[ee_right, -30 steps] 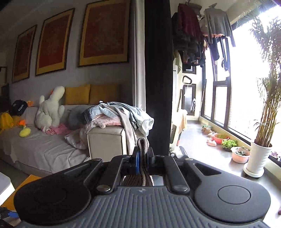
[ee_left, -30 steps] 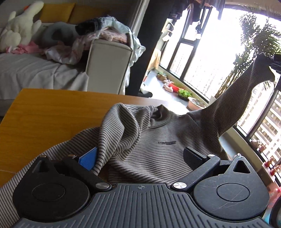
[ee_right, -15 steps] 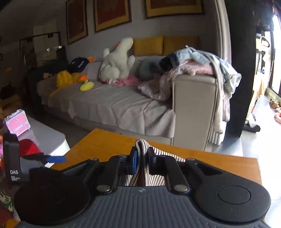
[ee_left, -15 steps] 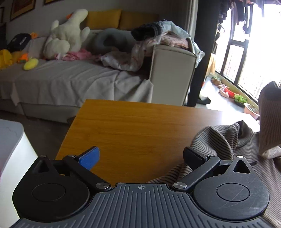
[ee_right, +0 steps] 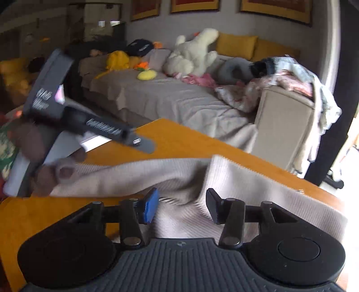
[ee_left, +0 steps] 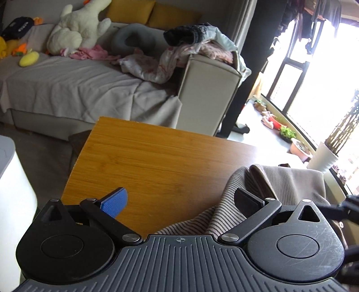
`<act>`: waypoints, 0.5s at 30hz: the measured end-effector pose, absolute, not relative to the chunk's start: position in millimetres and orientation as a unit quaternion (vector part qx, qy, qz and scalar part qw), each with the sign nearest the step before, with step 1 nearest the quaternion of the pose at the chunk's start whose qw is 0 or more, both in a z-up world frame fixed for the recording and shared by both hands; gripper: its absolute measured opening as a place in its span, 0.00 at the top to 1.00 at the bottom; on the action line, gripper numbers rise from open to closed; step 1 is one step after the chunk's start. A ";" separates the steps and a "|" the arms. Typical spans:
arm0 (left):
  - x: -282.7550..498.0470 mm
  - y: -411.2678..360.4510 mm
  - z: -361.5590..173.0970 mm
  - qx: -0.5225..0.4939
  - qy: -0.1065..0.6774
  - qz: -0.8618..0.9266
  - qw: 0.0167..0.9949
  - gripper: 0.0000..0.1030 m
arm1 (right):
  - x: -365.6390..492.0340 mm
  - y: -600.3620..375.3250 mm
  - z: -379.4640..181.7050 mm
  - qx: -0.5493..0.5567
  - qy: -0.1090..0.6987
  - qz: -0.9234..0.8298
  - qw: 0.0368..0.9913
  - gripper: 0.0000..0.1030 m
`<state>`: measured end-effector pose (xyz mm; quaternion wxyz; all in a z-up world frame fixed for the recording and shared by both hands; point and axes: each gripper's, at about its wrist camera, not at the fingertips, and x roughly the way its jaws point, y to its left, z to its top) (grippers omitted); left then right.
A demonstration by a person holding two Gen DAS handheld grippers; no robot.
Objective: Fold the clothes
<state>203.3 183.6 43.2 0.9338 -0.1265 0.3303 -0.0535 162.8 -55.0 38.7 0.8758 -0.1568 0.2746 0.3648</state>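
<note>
Right up front, the right gripper point(ee_right: 180, 207) has its fingers partly spread; they have just been opening, and the striped sweater point(ee_right: 224, 179) lies under and between them with the pads not pressing on it. The blue pad sits on one finger, a black pad on the other. The sweater is spread flat across the wooden surface point(ee_right: 184, 137), blurred in this view, one fold running across its middle.

Over on the left gripper point(ee_left: 179, 200), fingers are wide apart and holding nothing. Bare wood shows between them, while the sweater point(ee_left: 280, 182) is bunched just beside the black finger, toward the window side of the surface point(ee_left: 157, 161). A ribbed fold stands up along the near edge of that bunch.

From the right wrist view, the left gripper's dark body point(ee_right: 74, 116) hangs above the far end of the sweater, with a hand point(ee_right: 44, 166) wrapped around its handle.

Beyond the surface, there's the sofa point(ee_left: 78, 89) draped in a grey cover. On its armrest, nearest the surface, a heap of clothes point(ee_left: 202, 42) is piled. Further along the sofa: a grey neck pillow point(ee_left: 134, 40), a white plush toy point(ee_left: 76, 29), a yellow toy point(ee_left: 29, 59). Yellow cushions point(ee_left: 152, 13) line the back. Past the sofa's arm, potted plants point(ee_left: 323, 155) stand by the bright window.
</note>
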 end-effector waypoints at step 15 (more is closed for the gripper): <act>84.7 174.1 20.6 0.087 0.318 -0.069 0.942 0.00 | 164.0 -43.0 12.1 -0.011 0.347 0.332 0.877 0.43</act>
